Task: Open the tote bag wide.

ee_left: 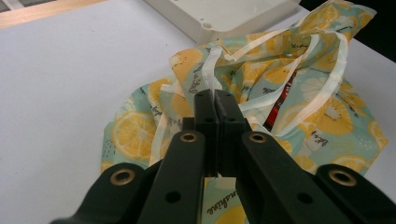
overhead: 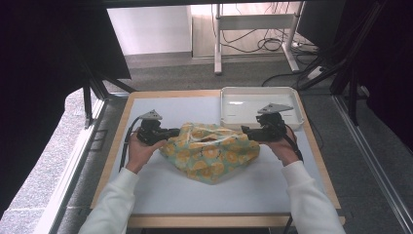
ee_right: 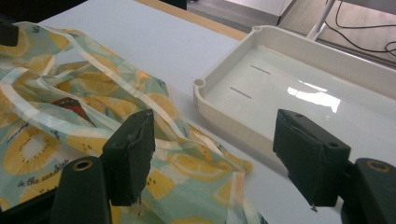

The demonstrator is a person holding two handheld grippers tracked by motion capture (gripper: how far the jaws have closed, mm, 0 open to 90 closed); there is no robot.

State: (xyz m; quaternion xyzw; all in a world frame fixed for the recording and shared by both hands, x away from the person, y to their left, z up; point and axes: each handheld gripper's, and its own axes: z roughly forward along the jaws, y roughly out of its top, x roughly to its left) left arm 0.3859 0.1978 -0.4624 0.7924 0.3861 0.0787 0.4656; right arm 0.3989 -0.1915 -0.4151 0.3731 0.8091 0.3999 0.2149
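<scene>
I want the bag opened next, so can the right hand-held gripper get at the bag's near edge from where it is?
Probably yes. The right hand-held gripper is open, the lemon-print bag edge lies right under its jaws, and nothing sits between them; the white tray is off to the side.

1. Bag (overhead: 210, 152): thin cloth, matt, creased, lemon print; pale ribbon-like edging.
2. Tray (overhead: 229, 115): cream plastic, smooth, glossy inside.
3. Table (overhead: 160, 192): smooth matt pale top, light wood rim.
4. Left gripper (ee_left: 215, 100), right gripper (ee_right: 224, 156): black plastic, matt; right pads (ee_right: 132, 151) rough, worn at edges; brass-coloured metal rivets.
5. Sleeve (overhead: 114, 204): white cloth.
</scene>
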